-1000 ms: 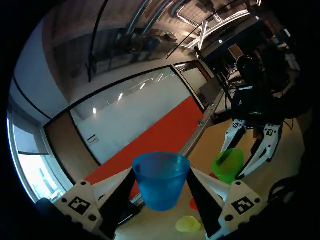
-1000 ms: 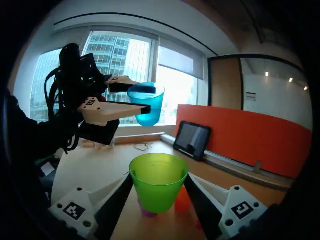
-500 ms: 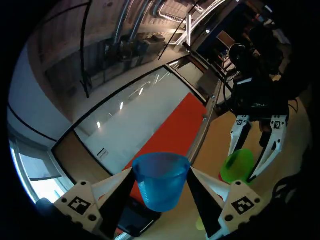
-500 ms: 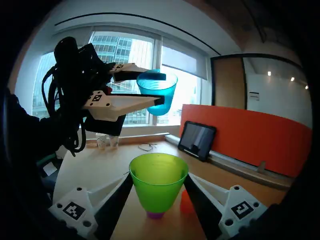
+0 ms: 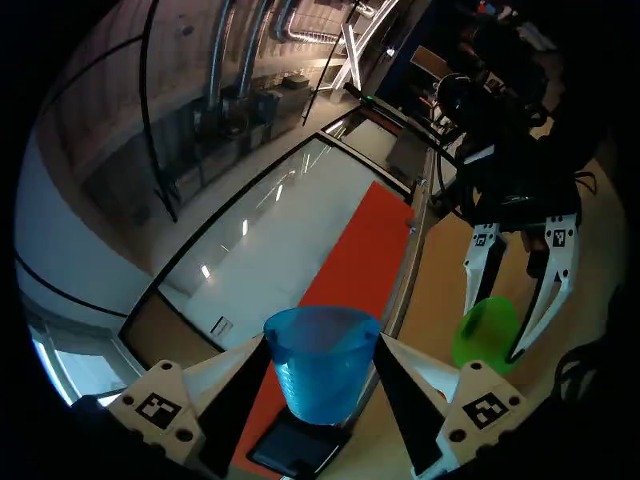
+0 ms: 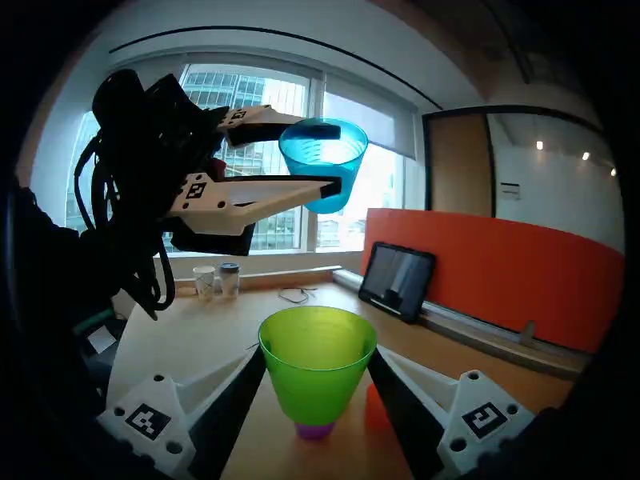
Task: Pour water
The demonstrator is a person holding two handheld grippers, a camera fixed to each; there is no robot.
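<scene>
Where the left gripper view looks along its own fingers, the left gripper (image 5: 322,362) stands part open, both fingers pressed on the sides of a blue cup (image 5: 322,376) at lower centre of the frame.

- Left gripper, as seen in the right gripper view: upper centre, carried by a hand wrapped in black cables, blue cup (image 6: 323,164) raised clear of the table and close to upright. Whether it holds water I cannot tell.
- Right gripper (image 6: 318,364): part open, both fingers clamped on a green cup (image 6: 317,376), lower centre; rim up, mouth open to the camera. In the left gripper view this pair sits at right of the frame, green cup (image 5: 486,332) between white fingers.
- Surface: pale wooden table (image 6: 200,336). A purple cup (image 6: 314,430) shows just below the green cup's base, an orange cup (image 6: 376,400) just right of it. Two small jars (image 6: 216,280) stand at the far edge, left of centre.
- Room: orange partition (image 6: 512,280) at right, dark tablet (image 6: 398,280) propped against it, large window (image 6: 248,104) behind with buildings outside; ceiling pipes (image 5: 240,48) at top of the left gripper view.
</scene>
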